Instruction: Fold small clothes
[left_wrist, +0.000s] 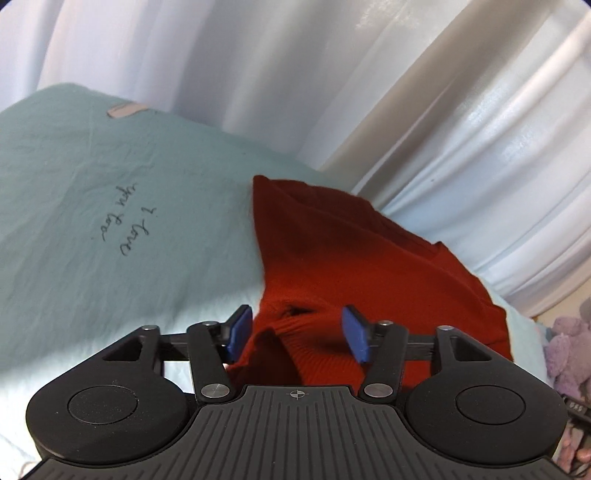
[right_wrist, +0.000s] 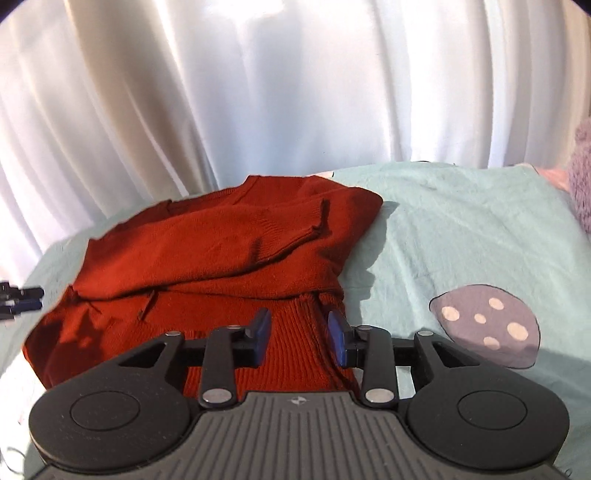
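A rust-red knit sweater (right_wrist: 207, 251) lies partly folded on a pale mint bedsheet (right_wrist: 461, 221), with a sleeve laid across its body. My right gripper (right_wrist: 299, 338) is open, its blue pads on either side of the ribbed hem at the sweater's near right corner. In the left wrist view the same sweater (left_wrist: 354, 258) lies ahead. My left gripper (left_wrist: 297, 334) is open, its pads straddling a ribbed edge fold. Neither gripper holds cloth. The left gripper's tips (right_wrist: 22, 301) show at the left edge of the right wrist view.
White curtains (right_wrist: 258, 92) hang close behind the bed. The sheet carries handwriting print (left_wrist: 125, 229) and a spotted grey mushroom print (right_wrist: 487, 325). A purple plush toy (left_wrist: 569, 354) lies at the right edge of the bed.
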